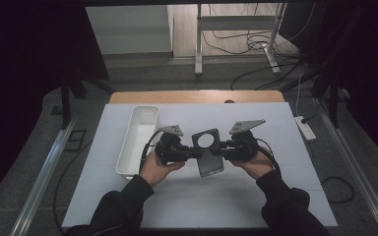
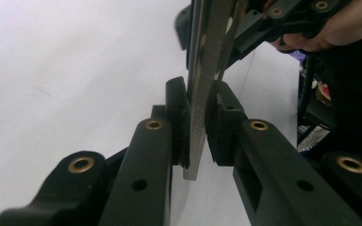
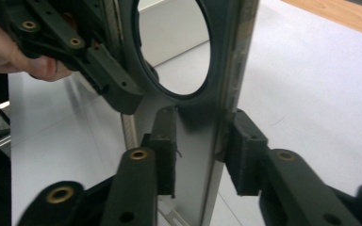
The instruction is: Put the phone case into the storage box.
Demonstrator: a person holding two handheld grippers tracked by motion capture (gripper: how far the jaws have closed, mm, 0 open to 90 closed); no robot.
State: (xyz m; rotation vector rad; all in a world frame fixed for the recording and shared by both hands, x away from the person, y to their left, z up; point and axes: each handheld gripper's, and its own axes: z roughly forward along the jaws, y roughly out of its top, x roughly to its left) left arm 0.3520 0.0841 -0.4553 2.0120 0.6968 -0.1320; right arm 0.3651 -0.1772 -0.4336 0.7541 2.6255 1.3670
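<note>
L tongs (image 1: 189, 153) clamped on left edge of grey phone (image 1: 209, 160), held above table (image 1: 275, 196) betw. both tongs; R tongs (image 1: 220, 149) straddle its right edge, grip unclear; white bin (image 1: 137, 140) beside L tongs.

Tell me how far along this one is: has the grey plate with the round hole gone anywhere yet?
Done: the plate is up off the table. In hand: the left gripper is clamped on its edge, and the right gripper has its pads against it from the other side. Left: setting it down somewhere, perhaps in the white bin, which looks empty.
</note>
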